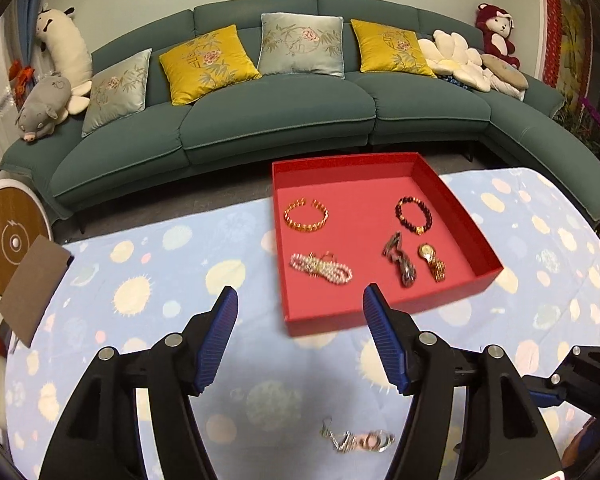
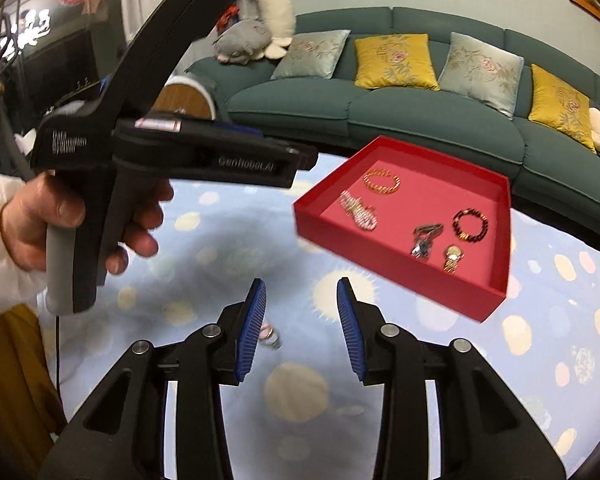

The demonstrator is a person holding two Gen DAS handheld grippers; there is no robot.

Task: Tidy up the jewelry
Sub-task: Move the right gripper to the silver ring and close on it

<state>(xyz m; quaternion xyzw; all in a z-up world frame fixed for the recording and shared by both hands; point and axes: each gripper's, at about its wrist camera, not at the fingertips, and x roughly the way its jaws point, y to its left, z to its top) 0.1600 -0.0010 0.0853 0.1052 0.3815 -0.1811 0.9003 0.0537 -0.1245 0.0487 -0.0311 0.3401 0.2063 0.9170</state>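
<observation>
Left wrist view: teal sofa with cushions beyond, patterned tablecloth below. Red tray just ahead-right of the left gripper, holding gold bangle, dark bead bracelet, pearl strand, silver piece, gold watch. Jaws wide apart, nothing between. Loose silver jewelry on the cloth under the gripper, blurred.

Right wrist view: a hand holding the left gripper's handle fills the upper left. Tray ahead-right of the right gripper, well apart. Jaws partly apart, empty; small blurred jewelry item on the cloth beside the left finger.
</observation>
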